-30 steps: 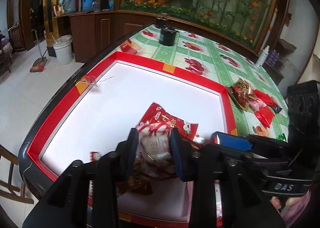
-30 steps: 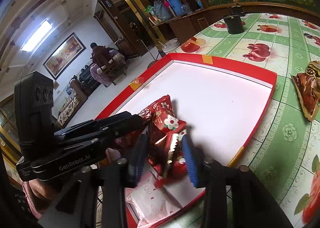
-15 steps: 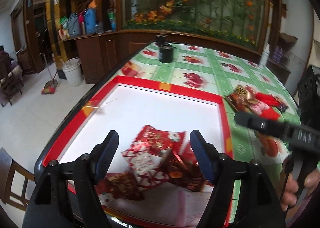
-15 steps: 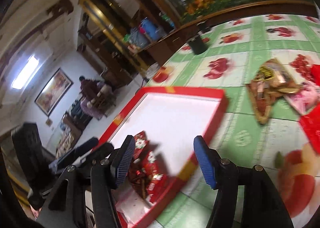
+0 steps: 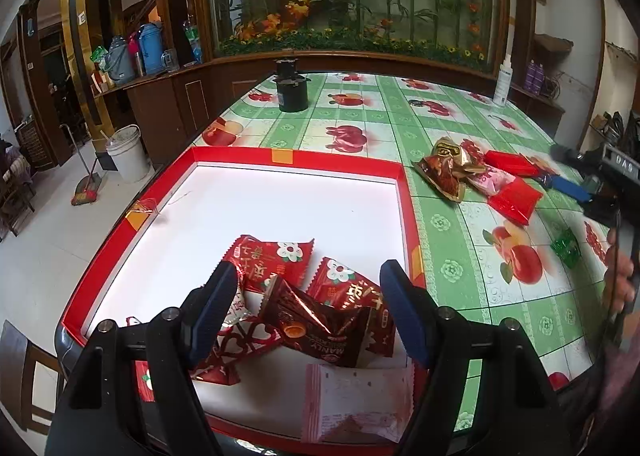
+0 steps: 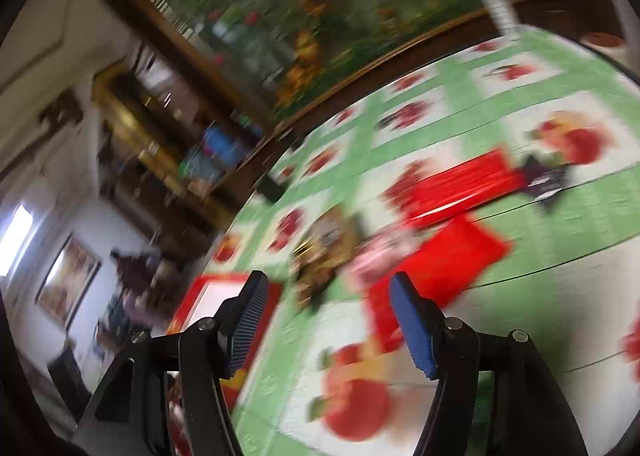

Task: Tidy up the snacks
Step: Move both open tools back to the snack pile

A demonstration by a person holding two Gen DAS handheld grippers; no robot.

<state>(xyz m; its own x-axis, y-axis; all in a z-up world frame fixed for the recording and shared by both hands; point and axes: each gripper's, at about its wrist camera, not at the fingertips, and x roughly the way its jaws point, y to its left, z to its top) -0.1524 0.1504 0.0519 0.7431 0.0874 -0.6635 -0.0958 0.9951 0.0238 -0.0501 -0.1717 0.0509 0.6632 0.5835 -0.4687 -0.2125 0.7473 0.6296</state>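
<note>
1. I see a green fruit-print table (image 5: 360,124); the red box (image 5: 240,154) is lower left.
2. Loose snacks (image 5: 476,176) lie at right of the box.
3. My right gripper (image 6: 328,320), empty and opening, is nearer to them; they lie just above it.
4. Left gripper (image 5: 308,300) hangs released over boxed packets (image 5: 320,308).

Left gripper (image 5: 306,306) and right gripper (image 6: 329,320): black frames, blue ribbed pads, apparently silver screws

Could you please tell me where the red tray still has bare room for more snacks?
The red tray is bare across its far half, up to the far rim. Its near edge is crowded with the packet pile.
</note>
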